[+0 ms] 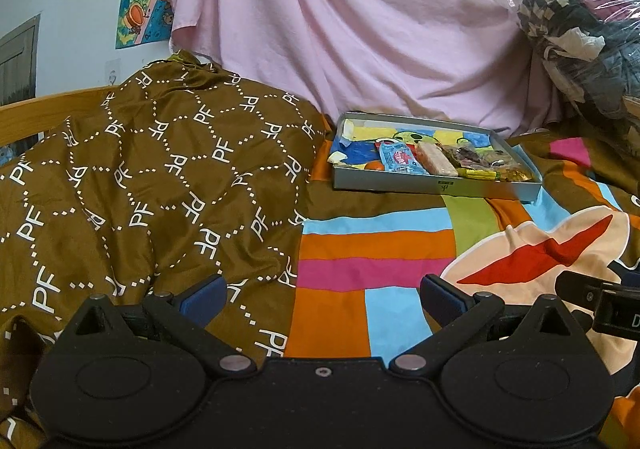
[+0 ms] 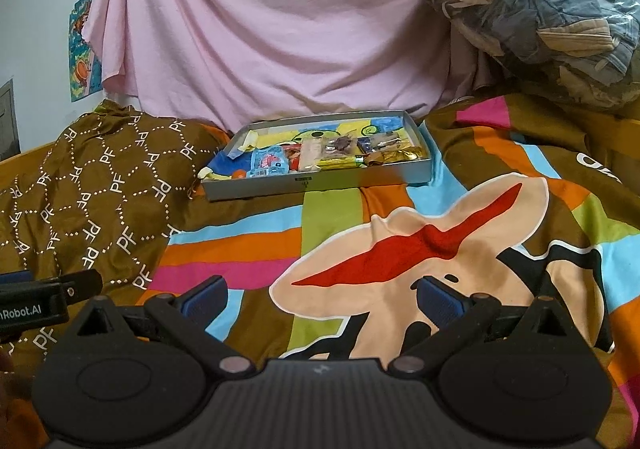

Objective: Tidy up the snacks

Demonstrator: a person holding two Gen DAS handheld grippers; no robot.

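Both sets of tongs, the left gripper [image 1: 322,295] and the right gripper [image 2: 322,295], are held spread wide and empty above the patterned bedspread [image 2: 248,249]. The snacks [image 2: 320,157] are seen lined up crosswise in a grey tray [image 2: 320,185], well ahead of both; which gripper is nearer cannot be told. Nothing is seen between; a brown quilt [image 1: 140,169] is heaped to the left.

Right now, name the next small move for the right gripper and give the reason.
Probably ease the right gripper forward toward the grey tray. Its jaws stand open and empty above the bedspread, and every snack in view lies in that tray, well ahead.
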